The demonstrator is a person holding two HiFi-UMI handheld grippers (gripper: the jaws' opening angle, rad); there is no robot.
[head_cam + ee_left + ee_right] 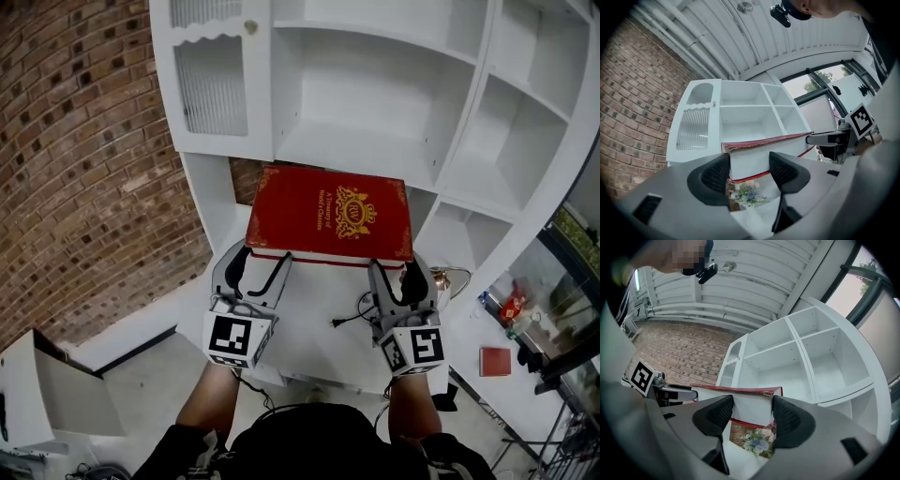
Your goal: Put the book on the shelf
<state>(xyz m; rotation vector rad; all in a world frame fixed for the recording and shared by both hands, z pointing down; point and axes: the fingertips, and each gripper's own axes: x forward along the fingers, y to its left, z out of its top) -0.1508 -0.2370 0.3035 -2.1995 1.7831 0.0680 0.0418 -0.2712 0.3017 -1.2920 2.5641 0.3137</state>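
Observation:
A red hardcover book (328, 214) with a gold crest is held in the air, cover towards me, in front of the white shelf unit (356, 141). My left gripper (255, 262) grips its near left edge and my right gripper (398, 270) its near right edge. In the left gripper view the white page block (747, 161) fills the gap between the pads (717, 176) of the left gripper (749, 171). The right gripper view shows the book (750, 406) wedged the same way in the right gripper (752, 413). The shelf compartments (787, 362) ahead stand empty.
A brick wall (84, 169) runs along the left. Under the book lie a white table top (309, 352) with a black cable (349, 321) and a bunch of flowers (746, 193). A small red item (494, 361) and clutter sit at the lower right.

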